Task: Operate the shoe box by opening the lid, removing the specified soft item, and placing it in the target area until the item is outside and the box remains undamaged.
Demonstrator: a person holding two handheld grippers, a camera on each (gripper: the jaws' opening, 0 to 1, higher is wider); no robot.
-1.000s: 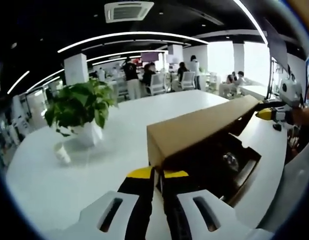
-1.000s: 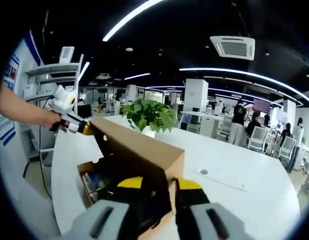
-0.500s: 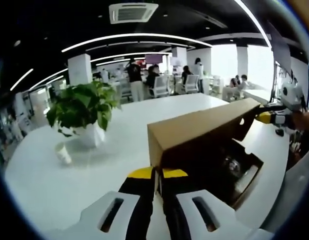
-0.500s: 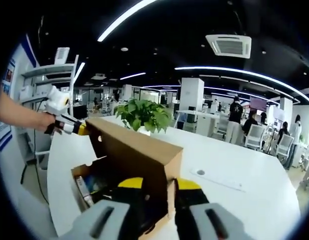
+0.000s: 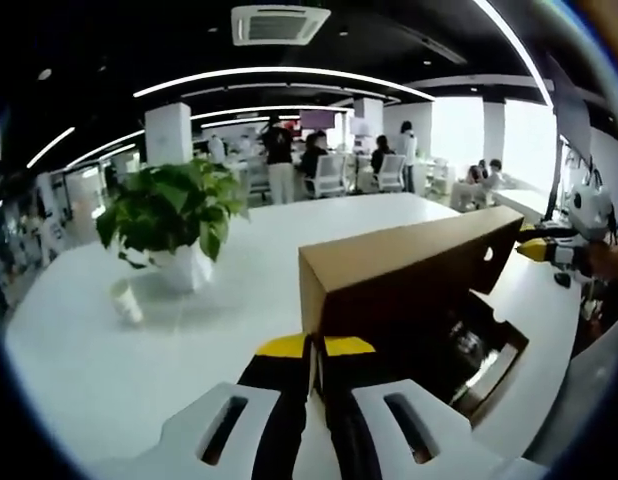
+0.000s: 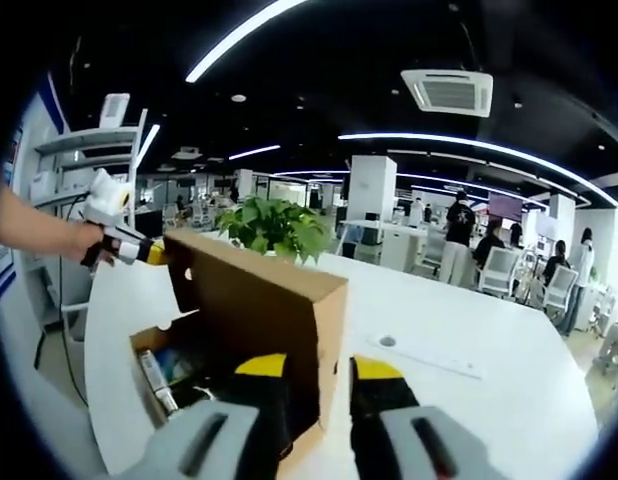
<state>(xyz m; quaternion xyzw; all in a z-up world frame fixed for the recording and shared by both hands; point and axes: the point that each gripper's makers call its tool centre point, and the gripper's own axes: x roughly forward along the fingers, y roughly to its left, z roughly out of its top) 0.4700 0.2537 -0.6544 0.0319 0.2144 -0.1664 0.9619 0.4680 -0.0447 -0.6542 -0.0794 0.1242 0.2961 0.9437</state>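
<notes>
The shoe box (image 5: pixel 459 330) sits on the white worktop (image 5: pixel 139 340), its cardboard lid (image 5: pixel 409 275) swung up nearly to vertical. In the left gripper view the left claw (image 5: pixel 316 350) rises from 6 o'clock, its yellow-tipped jaws pressed together on the lid's near corner; the right claw (image 5: pixel 534 250) shows at 3 o'clock, at the lid's far corner. In the right gripper view the right claw (image 6: pixel 319 370) comes up from 6 o'clock with the lid's edge (image 6: pixel 334 330) standing between its jaws, apparently pinched there, and the left claw (image 6: pixel 149 250) meets the opposite corner at 9 o'clock. So each claw looks clamped on one end of the lid.

Inside the open box, toward 7 o'clock in the right gripper view, lie dark contents (image 6: pixel 179 365); which of them is the soft item cannot be told, but it appears to be inside.

A potted plant (image 5: pixel 169 215) and a small white cup (image 5: pixel 124 300) stand beyond the box toward 9 o'clock in the left gripper view.

The risks from here, as I judge them: pushing the lid further back could crease or tear its hinge; uneven pull between the two claws could twist the cardboard; letting go of both ends at once could let the lid fall shut over the contents.
</notes>
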